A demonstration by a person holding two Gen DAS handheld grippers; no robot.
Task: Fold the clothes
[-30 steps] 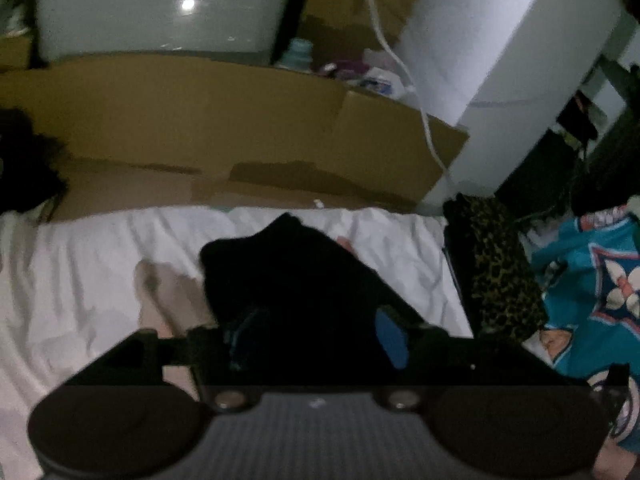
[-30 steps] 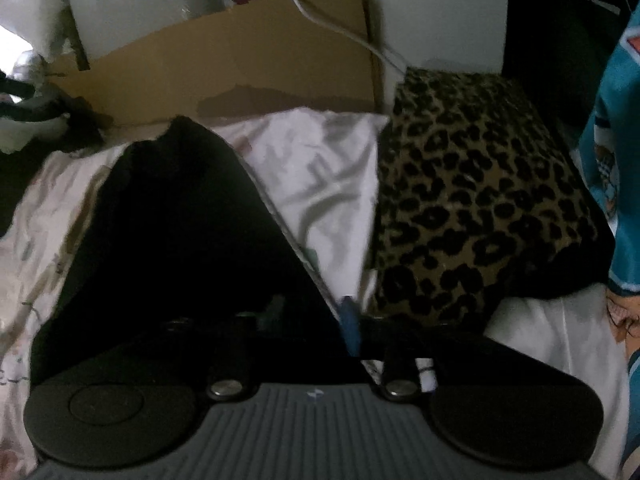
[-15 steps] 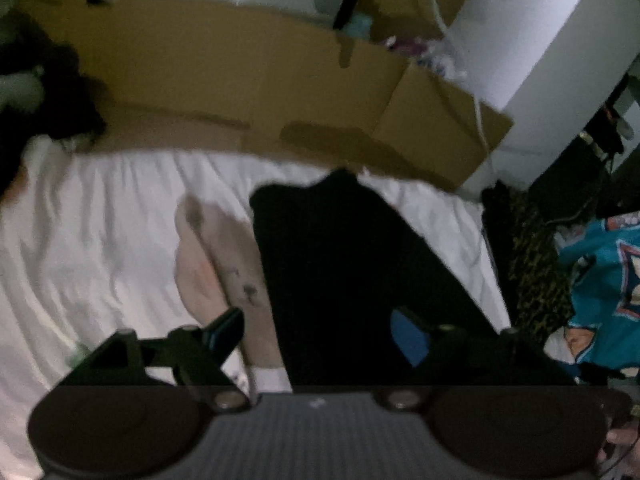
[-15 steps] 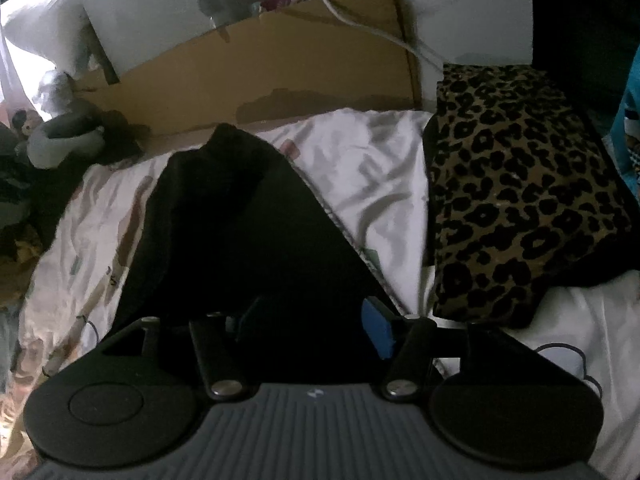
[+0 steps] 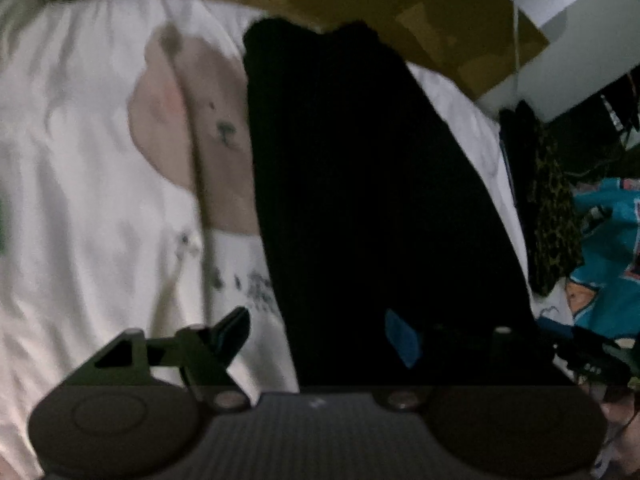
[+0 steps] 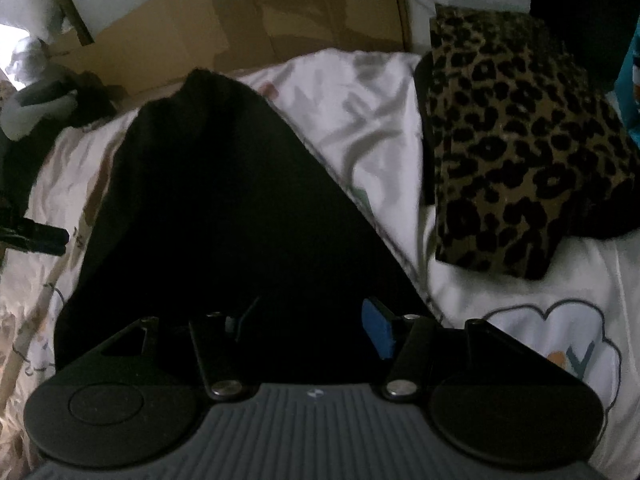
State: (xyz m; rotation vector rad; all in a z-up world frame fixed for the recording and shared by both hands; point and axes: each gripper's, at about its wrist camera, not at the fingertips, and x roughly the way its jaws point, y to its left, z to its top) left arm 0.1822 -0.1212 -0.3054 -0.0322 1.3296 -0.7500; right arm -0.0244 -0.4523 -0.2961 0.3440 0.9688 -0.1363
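Observation:
A black garment (image 5: 360, 180) lies in a long folded shape on the white printed bed sheet (image 5: 80, 160). My left gripper (image 5: 320, 332) is open at the garment's near end. Its left finger (image 5: 232, 330) is over the sheet and its blue-padded finger (image 5: 400, 338) is over the black cloth. In the right wrist view the same garment (image 6: 220, 200) spreads out as a dark triangle. My right gripper (image 6: 310, 322) stands open over its near edge with nothing pinched. The garment's near edge is hidden under both gripper bodies.
A leopard-print folded piece (image 6: 520, 140) sits on the sheet to the right of the garment. Brown cardboard (image 6: 240, 28) stands along the far side of the bed. A teal printed cloth (image 5: 608, 248) lies at the right, and a grey plush toy (image 6: 36, 96) at the far left.
Both grippers were shut on the black garment a second ago and have since opened and let it go. The left gripper has dropped closer to the bed, and the garment lies flatter.

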